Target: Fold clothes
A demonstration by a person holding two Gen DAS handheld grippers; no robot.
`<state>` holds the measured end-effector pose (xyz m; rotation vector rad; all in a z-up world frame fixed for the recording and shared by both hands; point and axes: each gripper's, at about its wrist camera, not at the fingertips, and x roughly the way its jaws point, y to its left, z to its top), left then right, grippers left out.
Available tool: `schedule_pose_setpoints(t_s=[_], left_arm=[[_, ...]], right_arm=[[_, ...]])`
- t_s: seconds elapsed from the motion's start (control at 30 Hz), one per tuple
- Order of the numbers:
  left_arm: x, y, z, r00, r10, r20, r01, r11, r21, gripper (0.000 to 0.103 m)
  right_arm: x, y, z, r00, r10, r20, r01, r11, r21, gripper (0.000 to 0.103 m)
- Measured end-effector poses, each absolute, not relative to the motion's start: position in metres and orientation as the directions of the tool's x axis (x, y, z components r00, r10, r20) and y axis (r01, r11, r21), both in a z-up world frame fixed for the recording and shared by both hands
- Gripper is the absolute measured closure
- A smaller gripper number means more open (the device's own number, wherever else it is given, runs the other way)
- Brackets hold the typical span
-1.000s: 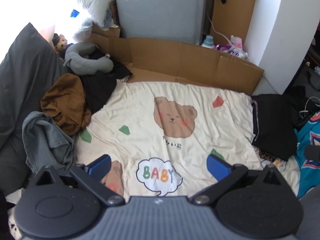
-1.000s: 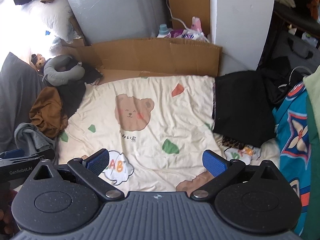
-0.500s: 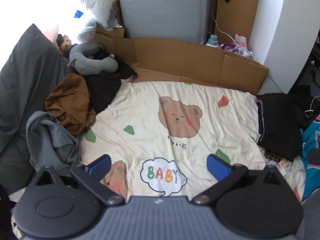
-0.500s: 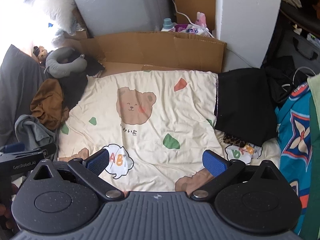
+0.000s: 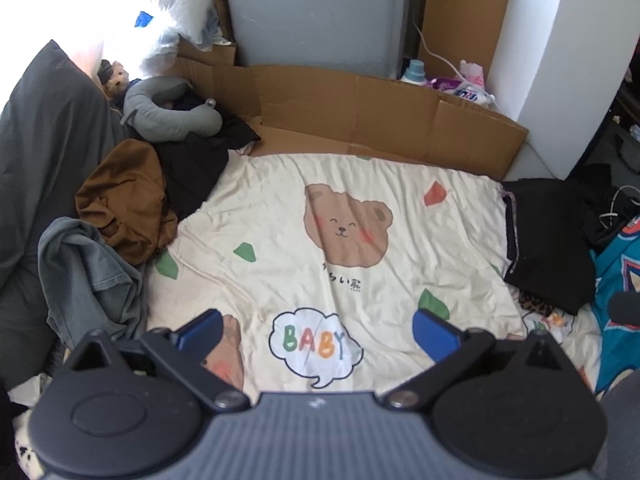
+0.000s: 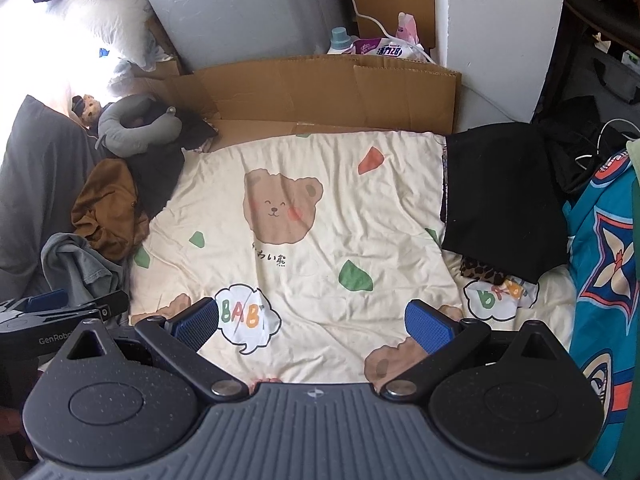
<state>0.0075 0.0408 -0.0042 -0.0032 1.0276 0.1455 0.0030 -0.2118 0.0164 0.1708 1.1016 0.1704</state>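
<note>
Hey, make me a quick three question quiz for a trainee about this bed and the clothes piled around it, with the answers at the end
1. True or false: the left gripper is clamped on the brown garment.
2. The folded black garment lies along which edge of the bear-print sheet? A) left B) right C) near
3. Fill in: the speech bubble printed on the sheet reads ____.

Key: 1. False; both it and the right gripper are open and empty. 2. B. 3. BABY.
</note>
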Motion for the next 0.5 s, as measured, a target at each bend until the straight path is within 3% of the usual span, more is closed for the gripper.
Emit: schedule_pose_setpoints(t_s=[0.5], left_arm=[[0.0118,0.0440,-0.0077,0.490,0.111,-0.865,-0.123,0.991,0.057,0.001]], right_arm=[[0.0014,-0.2129,0.0177,0.452,0.188,-0.872,-0.043,0.981,0.189,0.001]])
